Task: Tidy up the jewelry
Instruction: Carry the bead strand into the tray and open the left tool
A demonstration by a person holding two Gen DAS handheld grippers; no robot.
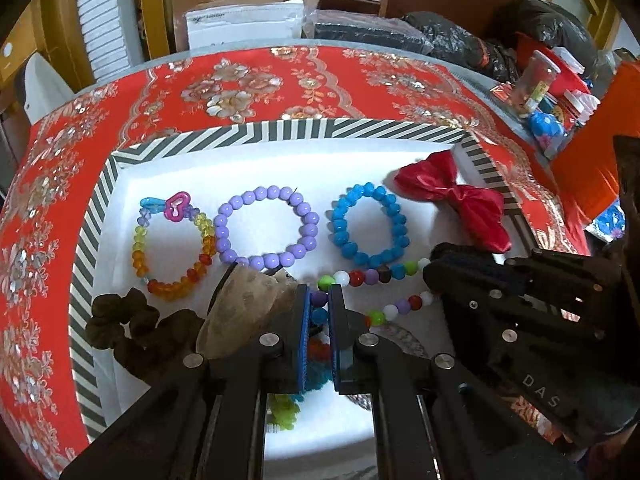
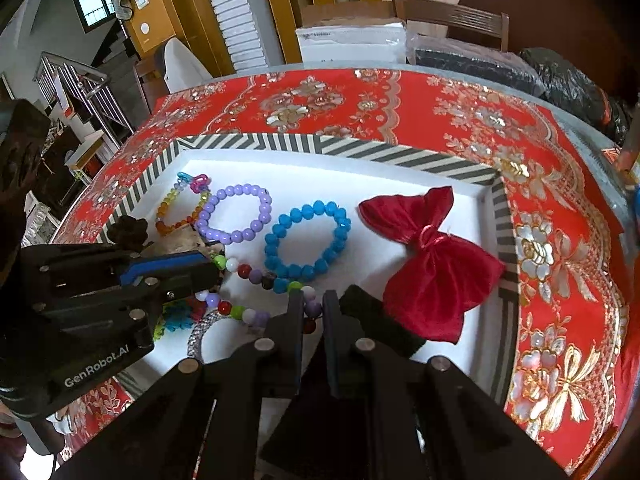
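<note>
Both tongs, the left tongs [image 1: 319, 304] and right tongs [image 2: 312, 312], are clamped on opposite ends of a multicoloured bead necklace [image 1: 372, 278], stretching it above the near part of the white tray [image 2: 280, 144], seemingly to lay it straight before the row of bracelets [image 1: 266, 226].

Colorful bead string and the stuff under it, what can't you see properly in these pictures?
- Bead string: left wrist view, its ends vanish between both grippers' fingers.
- Fuzzy teal and green things: left gripper covers them.
- Black item beside the red bow: right wrist view, right gripper hides it.
</note>
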